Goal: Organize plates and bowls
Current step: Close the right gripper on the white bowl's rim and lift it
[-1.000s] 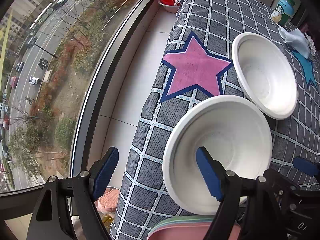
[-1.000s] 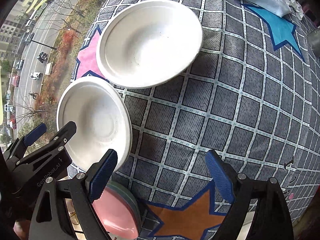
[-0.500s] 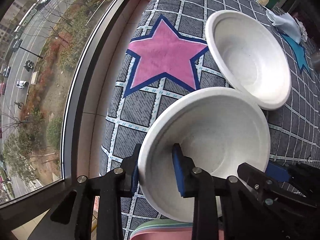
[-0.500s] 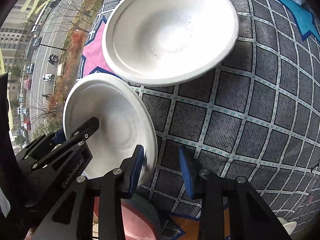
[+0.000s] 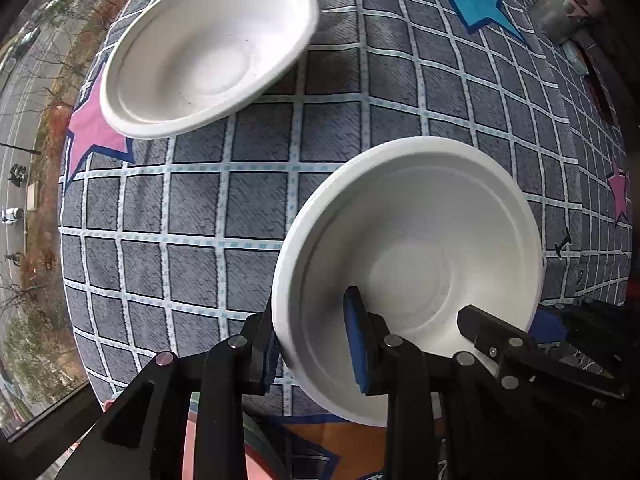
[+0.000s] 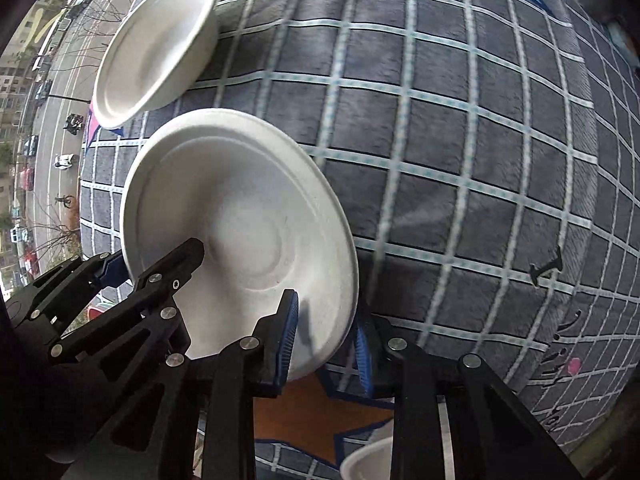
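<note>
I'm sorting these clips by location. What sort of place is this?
Probably an upper-floor home: a soft grey checked cloth with stars beside a window above a street with cars, and white disposable bowls.

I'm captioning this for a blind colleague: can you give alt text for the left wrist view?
Both grippers, left and right, clamp the near white bowl's rim above a grey checked cloth. A second white bowl lies farther back, partly on a pink star.

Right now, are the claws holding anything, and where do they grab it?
Both claws pinch one round white paper bowl by its rim: left claw on the near-left edge, right claw on the opposite edge.
</note>
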`<state>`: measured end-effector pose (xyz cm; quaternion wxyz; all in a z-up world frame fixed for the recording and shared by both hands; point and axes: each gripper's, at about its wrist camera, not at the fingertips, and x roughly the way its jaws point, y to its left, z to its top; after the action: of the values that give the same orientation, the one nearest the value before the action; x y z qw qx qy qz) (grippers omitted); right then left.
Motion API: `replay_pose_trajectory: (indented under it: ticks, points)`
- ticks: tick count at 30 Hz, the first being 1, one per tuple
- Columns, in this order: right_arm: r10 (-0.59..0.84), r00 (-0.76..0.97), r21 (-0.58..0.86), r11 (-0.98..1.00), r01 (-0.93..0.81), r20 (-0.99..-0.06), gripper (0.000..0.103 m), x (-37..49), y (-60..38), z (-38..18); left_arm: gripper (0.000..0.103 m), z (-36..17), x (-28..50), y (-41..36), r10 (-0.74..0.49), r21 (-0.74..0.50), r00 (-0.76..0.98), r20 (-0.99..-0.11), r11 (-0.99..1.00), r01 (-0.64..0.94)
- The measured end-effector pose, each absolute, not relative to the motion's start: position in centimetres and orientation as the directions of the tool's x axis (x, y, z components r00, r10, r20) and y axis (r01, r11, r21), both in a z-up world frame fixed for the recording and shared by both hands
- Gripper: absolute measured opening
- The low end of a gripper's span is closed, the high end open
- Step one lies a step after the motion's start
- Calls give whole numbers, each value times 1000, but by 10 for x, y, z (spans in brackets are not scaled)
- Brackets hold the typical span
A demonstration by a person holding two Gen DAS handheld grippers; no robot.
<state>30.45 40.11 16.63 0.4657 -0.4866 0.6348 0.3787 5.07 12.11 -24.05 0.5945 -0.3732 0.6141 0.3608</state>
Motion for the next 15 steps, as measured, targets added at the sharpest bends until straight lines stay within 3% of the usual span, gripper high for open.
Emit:
replay_pose_trajectory:
  ticks: [8,15]
  points:
    - [-263,-131,31,354,-935,-956,29,324,386,161,34,-245,96,108,-49,-13,-12,-999,489,-872]
    - [-220,-136,55,338,-939,-966,29,320,375,183,34,-212,127,86,-22,-17,6,-1000,498,-867]
